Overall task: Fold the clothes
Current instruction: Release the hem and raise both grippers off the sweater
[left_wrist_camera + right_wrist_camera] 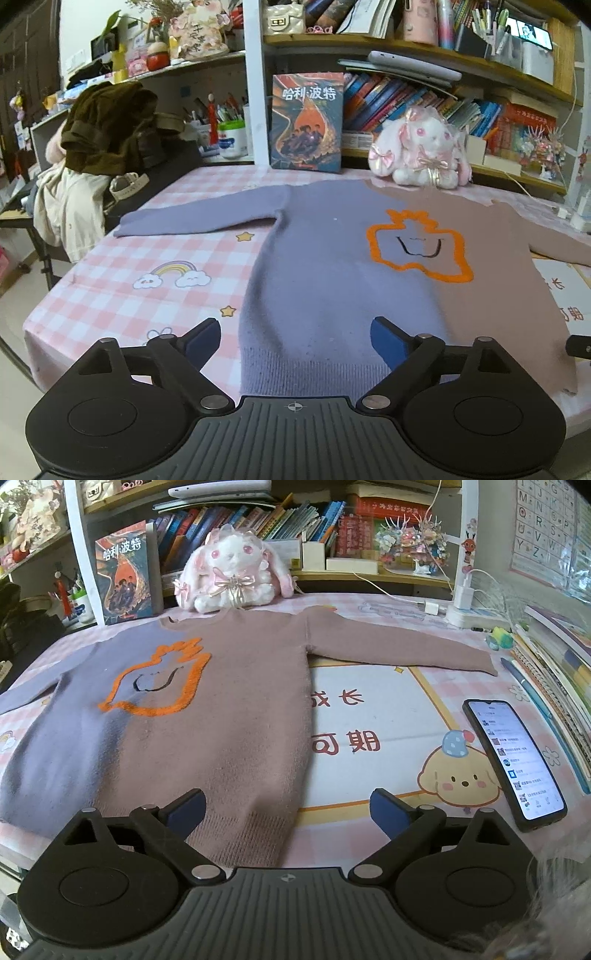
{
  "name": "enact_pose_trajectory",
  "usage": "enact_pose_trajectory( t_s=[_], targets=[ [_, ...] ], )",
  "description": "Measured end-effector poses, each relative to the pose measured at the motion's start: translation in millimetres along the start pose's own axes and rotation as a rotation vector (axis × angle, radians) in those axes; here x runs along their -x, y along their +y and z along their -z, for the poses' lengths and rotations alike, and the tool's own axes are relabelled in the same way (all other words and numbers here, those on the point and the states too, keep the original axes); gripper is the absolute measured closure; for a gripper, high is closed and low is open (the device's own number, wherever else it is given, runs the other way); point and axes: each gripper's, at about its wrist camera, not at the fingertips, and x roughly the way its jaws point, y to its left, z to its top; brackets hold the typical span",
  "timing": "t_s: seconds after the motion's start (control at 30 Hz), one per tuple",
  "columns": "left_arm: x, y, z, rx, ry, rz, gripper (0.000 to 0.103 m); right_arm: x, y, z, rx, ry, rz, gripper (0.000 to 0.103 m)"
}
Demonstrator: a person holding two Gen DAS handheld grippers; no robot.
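A sweater, half lilac and half dusty pink with an orange outline on the chest, lies flat and face up on the table, both sleeves spread out. It shows in the left wrist view (332, 266) and in the right wrist view (221, 709). My left gripper (295, 341) is open and empty, hovering over the lilac hem. My right gripper (288, 812) is open and empty over the pink hem's right corner. A bit of the right gripper shows at the left view's right edge (578, 347).
A pink checked tablecloth (122, 266) covers the table. A lit phone (513, 764), a pen (528, 686) and stacked books (557, 664) lie at the right. A plush rabbit (229, 572) and a book (306, 122) stand behind the collar. Clothes hang on a chair (103, 147) at the left.
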Motion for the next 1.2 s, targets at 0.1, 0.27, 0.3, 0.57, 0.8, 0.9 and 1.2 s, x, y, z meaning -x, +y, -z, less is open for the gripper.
enact_pose_trajectory(
  t_s=[0.1, 0.27, 0.3, 0.57, 0.8, 0.9, 1.2],
  targets=[
    [-7, 0, 2, -0.012, 0.009, 0.018, 0.011, -1, 6, 0, -0.001, 0.001, 0.009, 0.007],
    [-22, 16, -1, -0.05, 0.019, 0.073, 0.01, -3, 20, 0, -0.016, 0.003, 0.039, 0.005],
    [-25, 20, -1, -0.062, 0.018, 0.088, 0.01, -4, 24, 0, -0.025, 0.004, 0.049, 0.005],
    [-57, 70, -23, -0.134, 0.033, 0.19, 0.01, -6, 80, 5, -0.101, 0.021, 0.139, 0.002],
    [-88, 123, -36, -0.148, 0.042, 0.232, 0.01, -9, 136, 11, -0.149, 0.016, 0.199, 0.002],
    [-101, 146, -44, -0.131, 0.039, 0.225, 0.01, -12, 156, 16, -0.168, 0.023, 0.216, 0.002],
    [-152, 230, -71, 0.056, -0.01, 0.143, 0.01, -7, 180, 17, -0.197, 0.018, 0.286, 0.002]
  ],
)
